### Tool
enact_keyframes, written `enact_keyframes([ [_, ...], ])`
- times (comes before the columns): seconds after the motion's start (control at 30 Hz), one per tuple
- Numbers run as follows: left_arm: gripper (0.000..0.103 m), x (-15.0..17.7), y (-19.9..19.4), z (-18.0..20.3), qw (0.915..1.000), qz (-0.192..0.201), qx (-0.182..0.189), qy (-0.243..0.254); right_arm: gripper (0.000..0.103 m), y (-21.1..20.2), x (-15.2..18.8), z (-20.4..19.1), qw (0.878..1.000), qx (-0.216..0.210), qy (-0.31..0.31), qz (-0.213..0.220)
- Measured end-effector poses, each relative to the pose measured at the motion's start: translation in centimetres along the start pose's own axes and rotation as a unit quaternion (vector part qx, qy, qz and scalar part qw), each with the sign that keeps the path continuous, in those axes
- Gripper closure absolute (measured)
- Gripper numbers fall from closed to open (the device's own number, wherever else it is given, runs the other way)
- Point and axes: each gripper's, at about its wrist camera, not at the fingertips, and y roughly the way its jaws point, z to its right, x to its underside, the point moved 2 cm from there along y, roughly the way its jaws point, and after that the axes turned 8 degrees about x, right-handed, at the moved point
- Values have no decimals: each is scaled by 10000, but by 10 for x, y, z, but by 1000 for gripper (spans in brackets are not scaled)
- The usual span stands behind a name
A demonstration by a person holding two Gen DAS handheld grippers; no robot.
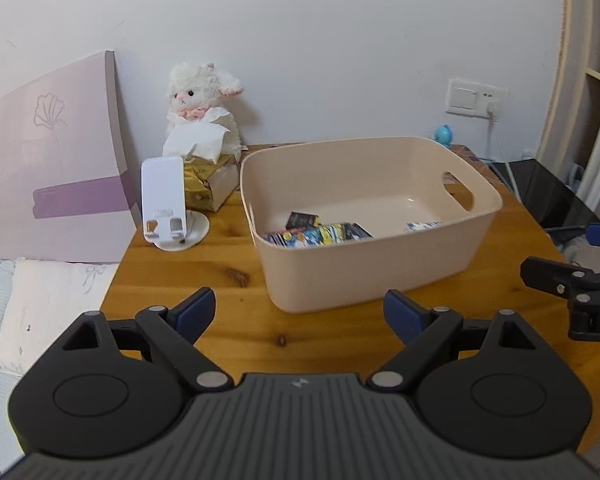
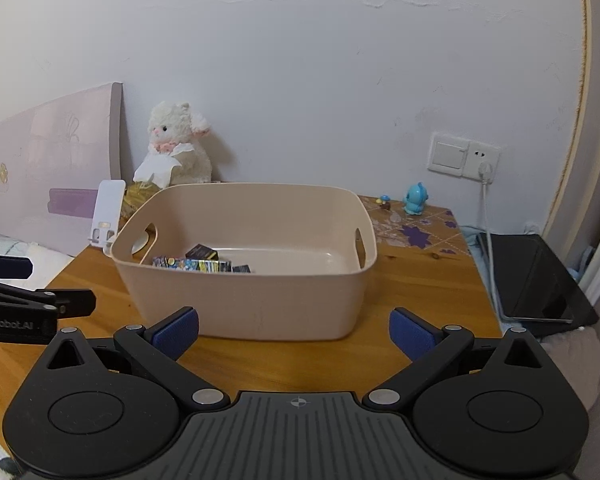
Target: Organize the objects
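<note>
A beige plastic bin (image 1: pixel 380 264) stands on the wooden table (image 1: pixel 228 312); it also shows in the right wrist view (image 2: pixel 260 300). Several small colourful packets (image 1: pixel 320 234) lie on its floor, also seen in the right wrist view (image 2: pixel 204 265). My left gripper (image 1: pixel 300 314) is open and empty, just in front of the bin's near left corner. My right gripper (image 2: pixel 294 332) is open and empty, in front of the bin's near wall. Each gripper shows at the edge of the other's view.
A white phone stand (image 1: pixel 168 204), a gold tissue box (image 1: pixel 208 184) and a plush lamb (image 1: pixel 202 100) stand left of the bin. A blue figurine (image 2: pixel 416 199) and a tiny toy (image 2: pixel 385 202) sit at the back right. A black tablet (image 2: pixel 540 280) lies beyond the table's right edge.
</note>
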Motion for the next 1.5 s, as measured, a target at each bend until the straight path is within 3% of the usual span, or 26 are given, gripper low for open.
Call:
enact_keyframes([
  [0.13, 11, 10, -16, 3, 10000, 34, 77, 43, 0, -15, 11, -2, 10000, 26, -7, 9],
  [0.5, 11, 46, -42, 4, 9999, 44, -147, 53, 0, -43, 41, -9, 9996, 125, -238, -60],
  [1.23, 11, 85, -63, 25, 9999, 78, 141, -38, 0, -64, 91, -3, 9991, 25, -28, -417],
  [1.5, 11, 97, -72, 26, 9993, 78, 306, -187, 0, -80, 97, 4, 9995, -20, 128, -302],
])
